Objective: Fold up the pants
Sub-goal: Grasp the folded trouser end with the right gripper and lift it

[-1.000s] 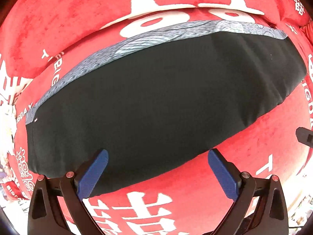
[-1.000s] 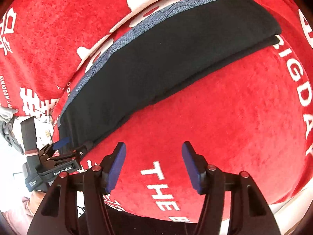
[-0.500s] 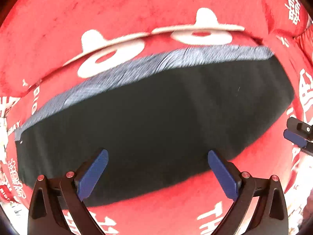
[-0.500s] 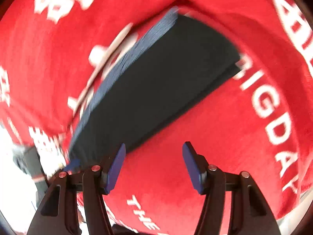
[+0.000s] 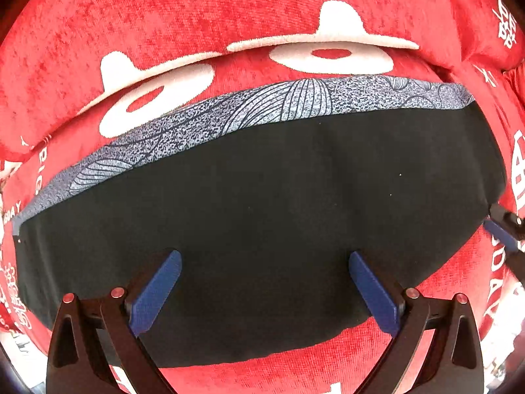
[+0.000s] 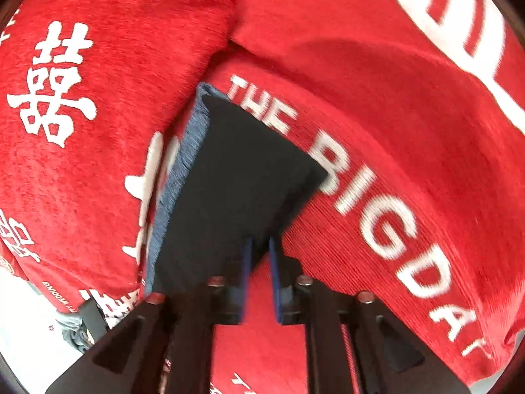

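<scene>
One pair of folded black pants [image 5: 262, 223] with one grey patterned waistband strip [image 5: 229, 118]. One red cover [image 5: 229, 16] printed with white lettering beneath it. Two grippers: the left gripper [image 5: 262, 290] and the right gripper [image 6: 261, 279], each with two blue pads.

left claw [image 5: 265, 290] spread wide, right claw [image 6: 260, 282] closing

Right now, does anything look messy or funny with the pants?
Nothing stands out. The black pants lie folded flat on the red blanket, with a grey patterned strip showing along the far edge. That strip looks like the layer underneath peeking out, not damage.
</scene>
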`<state>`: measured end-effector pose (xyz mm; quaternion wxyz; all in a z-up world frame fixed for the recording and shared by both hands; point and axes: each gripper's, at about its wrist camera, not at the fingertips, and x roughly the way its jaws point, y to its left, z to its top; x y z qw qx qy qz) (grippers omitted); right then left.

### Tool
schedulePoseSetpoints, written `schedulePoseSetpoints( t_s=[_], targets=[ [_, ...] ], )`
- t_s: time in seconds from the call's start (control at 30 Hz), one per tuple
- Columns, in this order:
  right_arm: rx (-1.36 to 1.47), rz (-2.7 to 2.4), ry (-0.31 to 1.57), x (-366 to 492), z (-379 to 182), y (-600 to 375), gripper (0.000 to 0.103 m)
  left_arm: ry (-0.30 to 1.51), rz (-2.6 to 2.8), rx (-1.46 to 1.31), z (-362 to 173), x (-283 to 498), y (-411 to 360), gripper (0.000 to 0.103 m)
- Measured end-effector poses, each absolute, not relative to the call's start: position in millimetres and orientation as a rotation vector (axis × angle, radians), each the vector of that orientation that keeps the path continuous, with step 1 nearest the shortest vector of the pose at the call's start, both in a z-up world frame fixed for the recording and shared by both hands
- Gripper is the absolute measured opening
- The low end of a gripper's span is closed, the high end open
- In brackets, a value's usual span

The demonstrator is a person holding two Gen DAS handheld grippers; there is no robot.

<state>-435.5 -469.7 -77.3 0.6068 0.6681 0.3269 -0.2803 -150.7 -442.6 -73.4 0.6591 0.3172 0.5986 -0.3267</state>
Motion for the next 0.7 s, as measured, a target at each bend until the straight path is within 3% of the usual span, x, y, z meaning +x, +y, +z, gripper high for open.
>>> schedulePoseSetpoints(
  t_s=[0.03, 0.37, 0.7],
  targets=[
    [1.547, -0.632, 0.740, -438, -78, -467, 0.049, 1.353, -0.741, 0.721, -73, -151, -443, 0.103],
    [1.524, -0.609, 0.709, -434, -83, -471, 0.049, 1.334, -0.747, 0.761, -69, -159, -451, 0.103],
    [1.619, -0.545, 0.431, -427, -107, -494, 0.051, 1.333, -0.768, 0.741, -68, -175, -463, 0.103]
  ],
)
